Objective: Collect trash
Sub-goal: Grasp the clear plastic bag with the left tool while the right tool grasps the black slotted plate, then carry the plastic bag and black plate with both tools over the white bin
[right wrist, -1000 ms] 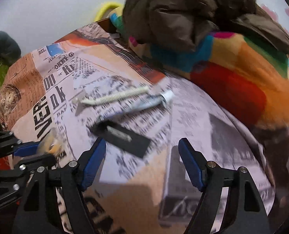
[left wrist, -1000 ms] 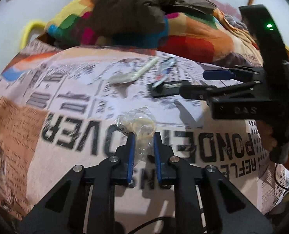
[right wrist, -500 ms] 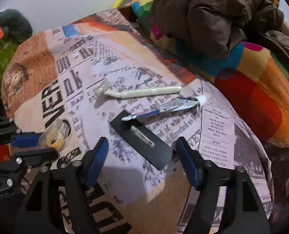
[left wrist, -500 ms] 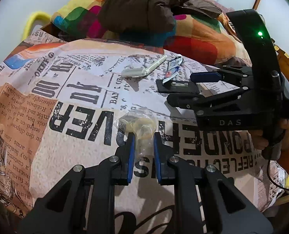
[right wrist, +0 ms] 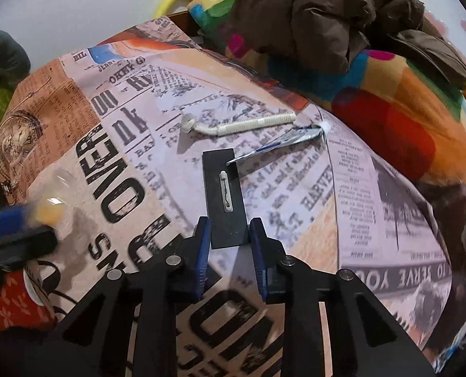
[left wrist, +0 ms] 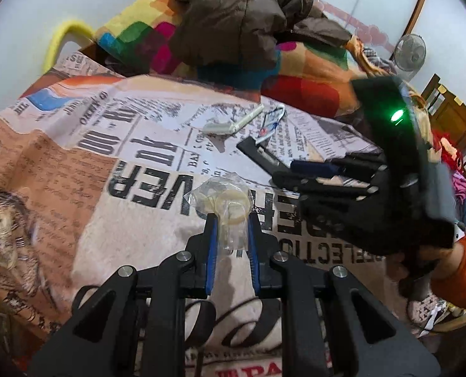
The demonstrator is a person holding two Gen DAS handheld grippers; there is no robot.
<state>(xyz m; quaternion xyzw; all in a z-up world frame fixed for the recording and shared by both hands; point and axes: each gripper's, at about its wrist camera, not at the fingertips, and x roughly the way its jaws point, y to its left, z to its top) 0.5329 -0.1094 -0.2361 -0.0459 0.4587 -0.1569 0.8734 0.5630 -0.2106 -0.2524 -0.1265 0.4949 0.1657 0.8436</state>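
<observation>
My left gripper (left wrist: 231, 223) is shut on a crumpled clear plastic bag (left wrist: 223, 201) and holds it above the newspaper-print bedsheet (left wrist: 107, 157). My right gripper (right wrist: 228, 229) has its jaws closed on the near end of a flat black card (right wrist: 223, 194) with a small silver clip on it. The card also shows in the left wrist view (left wrist: 258, 154). Beyond it lie a white razor (right wrist: 236, 127) and a squeezed toothpaste tube (right wrist: 283, 141). The right gripper also shows in the left wrist view (left wrist: 295, 172).
A brown jacket (left wrist: 239, 19) lies on a multicoloured blanket (left wrist: 311, 88) at the far end of the bed. A yellow bar (left wrist: 66, 37) stands at the far left by the wall. A fan (left wrist: 410, 51) and wooden chairs (left wrist: 452, 116) are at the right.
My right gripper has moved in and closed from wide open onto the black card. My left gripper keeps its hold on the plastic bag and has risen slightly.
</observation>
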